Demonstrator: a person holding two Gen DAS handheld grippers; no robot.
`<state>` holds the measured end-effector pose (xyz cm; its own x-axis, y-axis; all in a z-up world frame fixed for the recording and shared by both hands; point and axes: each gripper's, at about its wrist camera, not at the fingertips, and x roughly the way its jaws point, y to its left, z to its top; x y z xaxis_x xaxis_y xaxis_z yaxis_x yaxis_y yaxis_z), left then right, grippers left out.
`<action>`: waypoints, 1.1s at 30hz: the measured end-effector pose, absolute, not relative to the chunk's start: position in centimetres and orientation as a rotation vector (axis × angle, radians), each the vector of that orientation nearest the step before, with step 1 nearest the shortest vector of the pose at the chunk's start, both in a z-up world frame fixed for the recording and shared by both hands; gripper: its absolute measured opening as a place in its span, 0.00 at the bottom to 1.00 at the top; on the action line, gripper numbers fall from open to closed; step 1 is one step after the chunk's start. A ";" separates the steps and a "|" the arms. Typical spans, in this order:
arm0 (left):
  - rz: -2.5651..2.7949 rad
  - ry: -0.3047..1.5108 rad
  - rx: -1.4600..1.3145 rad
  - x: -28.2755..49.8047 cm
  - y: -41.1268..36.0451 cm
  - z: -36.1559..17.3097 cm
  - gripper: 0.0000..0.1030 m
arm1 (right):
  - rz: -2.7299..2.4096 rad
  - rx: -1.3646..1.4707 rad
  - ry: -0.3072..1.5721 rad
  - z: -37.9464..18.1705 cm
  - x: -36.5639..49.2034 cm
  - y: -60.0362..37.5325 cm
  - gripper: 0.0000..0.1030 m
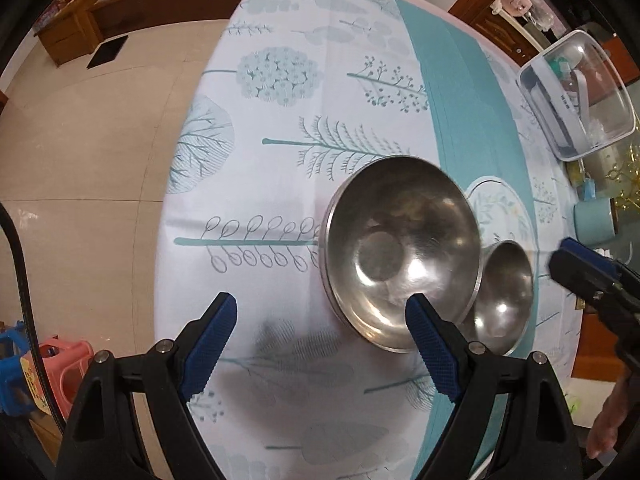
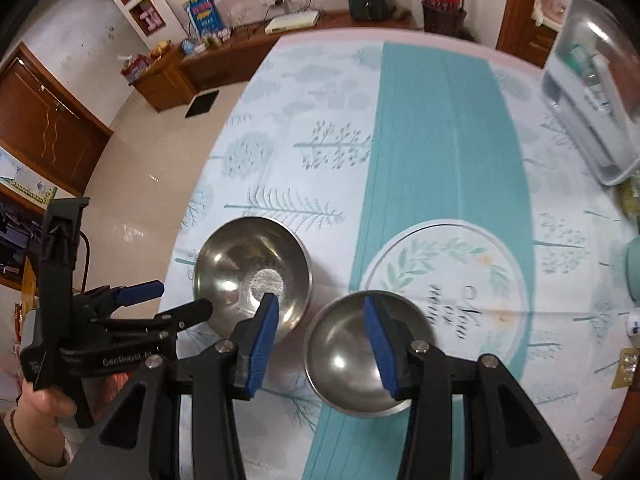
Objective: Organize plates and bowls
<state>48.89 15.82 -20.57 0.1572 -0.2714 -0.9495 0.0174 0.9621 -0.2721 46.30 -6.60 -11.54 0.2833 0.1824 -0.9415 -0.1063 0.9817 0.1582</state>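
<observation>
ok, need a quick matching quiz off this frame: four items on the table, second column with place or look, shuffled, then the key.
Column one:
1. large steel bowl
2. small steel bowl
3. plate
4. clear lidded box

Column two:
A. far right of the table, bottles inside
B. on the teal stripe, leaf wreath and script printed on it
C. on the white tree-print cloth, left of the other bowl
D. nearest the right claw, overlapping the plate's near edge

Pairs: 1-C, 2-D, 3-B, 4-A
</observation>
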 end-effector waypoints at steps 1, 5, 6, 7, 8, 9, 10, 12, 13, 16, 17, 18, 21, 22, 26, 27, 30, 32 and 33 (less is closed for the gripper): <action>-0.213 1.404 -0.222 49.1 15.9 -20.9 0.82 | 0.196 0.069 1.281 -12.3 46.7 -6.2 0.44; -0.245 1.420 -0.284 50.1 15.6 -22.5 0.76 | 0.196 0.045 1.326 -15.2 48.0 -4.8 0.44; -0.252 1.421 -0.290 50.3 15.5 -22.8 0.76 | 0.196 0.037 1.337 -15.8 48.3 -4.5 0.43; -0.259 1.422 -0.292 50.4 15.3 -23.0 0.74 | 0.196 0.028 1.345 -16.4 48.6 -4.1 0.43; -0.268 1.423 -0.290 50.5 15.1 -23.3 0.69 | 0.193 0.018 1.347 -16.7 48.8 -3.9 0.43; -0.281 1.426 -0.287 50.6 14.8 -23.6 0.64 | 0.191 0.004 1.351 -17.2 49.0 -3.6 0.39; -0.290 1.432 -0.286 50.6 14.6 -23.8 0.53 | 0.192 -0.004 1.355 -17.4 49.2 -3.4 0.32; -0.315 1.459 -0.291 50.8 14.2 -24.4 0.39 | 0.200 -0.015 1.386 -18.5 49.5 -3.0 0.17; -0.319 1.473 -0.286 50.8 14.0 -24.8 0.31 | 0.193 -0.023 1.398 -18.8 49.6 -3.0 0.12; -0.302 1.478 -0.259 50.6 13.7 -25.1 0.21 | 0.184 -0.052 1.386 -19.1 49.4 -2.9 0.07; -0.300 1.473 -0.263 50.4 13.7 -25.1 0.19 | 0.192 -0.040 1.378 -19.0 49.3 -3.0 0.07; -0.298 1.470 -0.271 50.4 13.9 -25.1 0.19 | 0.198 -0.022 1.369 -18.8 49.2 -3.1 0.07; -0.295 1.467 -0.306 49.8 14.3 -24.4 0.18 | 0.207 -0.014 1.354 -18.1 48.6 -3.1 0.07; -0.300 1.458 -0.303 49.4 14.4 -23.7 0.18 | 0.209 -0.014 1.350 -17.8 48.3 -3.0 0.07; -0.321 1.439 -0.292 48.0 14.5 -21.1 0.18 | 0.220 0.010 1.328 -15.7 46.9 -3.0 0.07; -0.329 1.436 -0.291 47.5 14.6 -20.5 0.18 | 0.228 0.015 1.319 -14.9 46.4 -3.0 0.07; -0.358 1.430 -0.273 45.4 14.7 -18.5 0.19 | 0.244 0.028 1.298 -12.8 44.7 -3.1 0.07; -0.376 1.424 -0.259 43.7 14.6 -17.0 0.19 | 0.244 0.026 1.293 -11.5 43.2 -3.0 0.07; -0.381 1.420 -0.252 42.8 14.6 -16.4 0.19 | 0.243 0.025 1.288 -10.7 42.1 -3.1 0.07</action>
